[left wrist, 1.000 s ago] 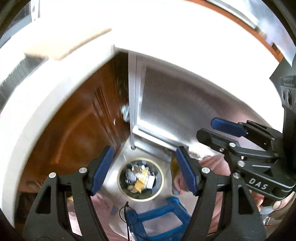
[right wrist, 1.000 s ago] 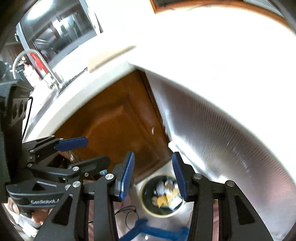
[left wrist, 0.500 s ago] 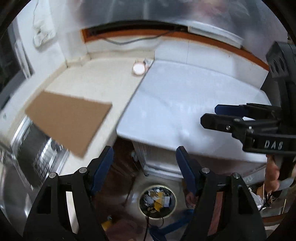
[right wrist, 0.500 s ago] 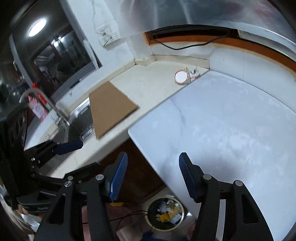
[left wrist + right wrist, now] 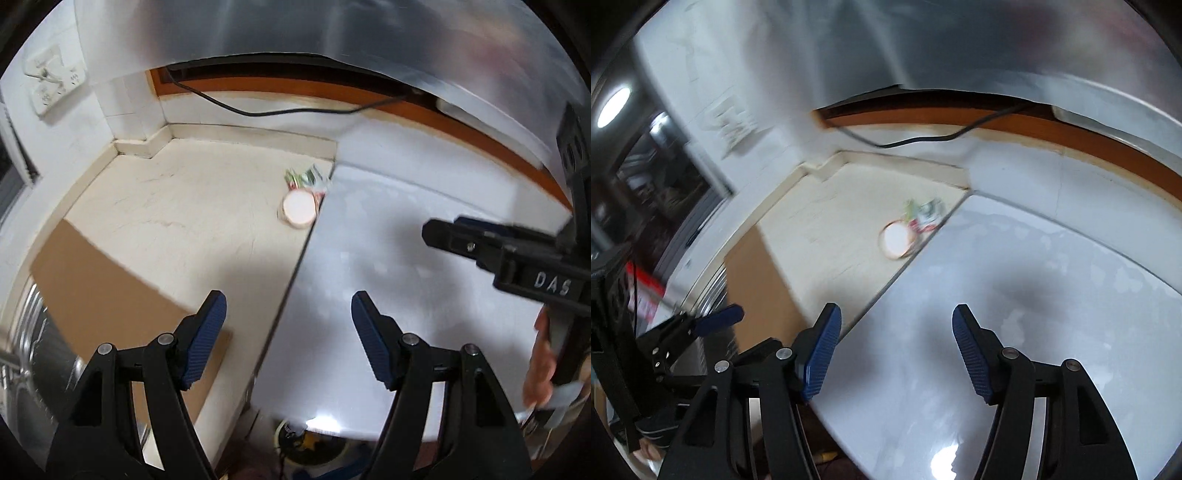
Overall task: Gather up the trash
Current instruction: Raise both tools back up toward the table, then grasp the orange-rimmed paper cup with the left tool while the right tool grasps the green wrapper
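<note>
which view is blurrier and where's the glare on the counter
Right wrist view is blurrier: the round lid and wrappers smear, the wall streaks. Left wrist view is sharper, with the lid only softly blurred. Glare sits low on the grey counter in both views, near its front edge.

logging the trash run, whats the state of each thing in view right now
left claw: open, empty
right claw: jaws opening, empty
cup: on the counter, at the edge of the grey top
wrappers: crumpled, right behind the cup
cardboard: lying flat on the counter by the sink
bin: on the floor, mostly hidden
</note>
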Action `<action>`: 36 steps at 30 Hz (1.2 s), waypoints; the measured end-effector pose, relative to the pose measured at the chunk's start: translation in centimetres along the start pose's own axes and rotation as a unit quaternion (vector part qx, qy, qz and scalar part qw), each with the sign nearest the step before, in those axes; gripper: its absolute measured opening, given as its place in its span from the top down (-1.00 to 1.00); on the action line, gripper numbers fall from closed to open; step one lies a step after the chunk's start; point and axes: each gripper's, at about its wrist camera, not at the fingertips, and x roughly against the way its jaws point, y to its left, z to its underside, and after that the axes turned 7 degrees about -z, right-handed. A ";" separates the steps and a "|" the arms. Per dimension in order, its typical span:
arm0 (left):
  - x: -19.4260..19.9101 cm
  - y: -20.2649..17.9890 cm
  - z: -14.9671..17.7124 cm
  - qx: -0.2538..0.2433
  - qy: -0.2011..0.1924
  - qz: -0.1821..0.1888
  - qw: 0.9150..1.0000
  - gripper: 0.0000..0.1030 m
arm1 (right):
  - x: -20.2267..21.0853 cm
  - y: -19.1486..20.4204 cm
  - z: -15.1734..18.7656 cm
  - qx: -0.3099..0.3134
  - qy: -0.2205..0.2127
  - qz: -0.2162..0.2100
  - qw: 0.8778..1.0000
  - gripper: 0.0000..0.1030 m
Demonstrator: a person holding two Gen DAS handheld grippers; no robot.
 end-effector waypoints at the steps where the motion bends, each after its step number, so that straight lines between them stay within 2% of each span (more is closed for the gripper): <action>1: -1.3 0.0 -1.3 0.004 0.000 0.000 1.000 -0.32 | -0.8 -1.0 -0.7 -0.012 -0.001 0.006 1.000 -0.24; 6: -7.5 -0.5 -5.8 0.035 0.016 0.013 0.999 -0.32 | -5.2 -4.8 -4.2 -0.057 0.004 0.026 0.998 -0.22; 10: -12.2 -1.4 -7.8 0.045 0.039 0.019 0.998 -0.32 | -8.1 -7.1 -5.9 -0.081 0.004 0.040 0.996 -0.21; 16: -17.2 -2.2 -8.9 0.069 0.065 0.024 0.995 -0.32 | -11.4 -9.1 -7.8 -0.090 0.010 0.055 0.994 -0.21; 20: -19.8 -2.8 -9.3 0.067 0.072 0.003 0.995 -0.32 | -12.9 -9.7 -8.3 -0.094 0.012 0.053 0.994 -0.21; 26: -22.2 -2.4 -8.9 0.094 0.077 0.030 0.992 -0.31 | -15.4 -10.5 -8.8 -0.093 0.022 0.047 0.994 -0.14; 28: -22.5 -2.0 -8.6 0.107 0.071 0.043 0.991 -0.04 | -16.1 -10.7 -8.9 -0.096 0.024 0.040 0.994 -0.09; 30: -22.5 -1.4 -8.4 0.119 0.066 0.054 0.989 -0.03 | -17.1 -10.9 -8.9 -0.100 0.027 0.033 0.994 -0.04; 33: -21.7 -0.4 -8.1 0.127 0.050 0.049 0.989 -0.03 | -18.6 -10.9 -9.1 -0.102 0.032 0.026 0.994 0.12; 36: -21.1 0.8 -7.7 0.132 0.046 0.047 0.989 -0.03 | -19.8 -10.9 -9.2 -0.110 0.033 0.015 0.993 0.13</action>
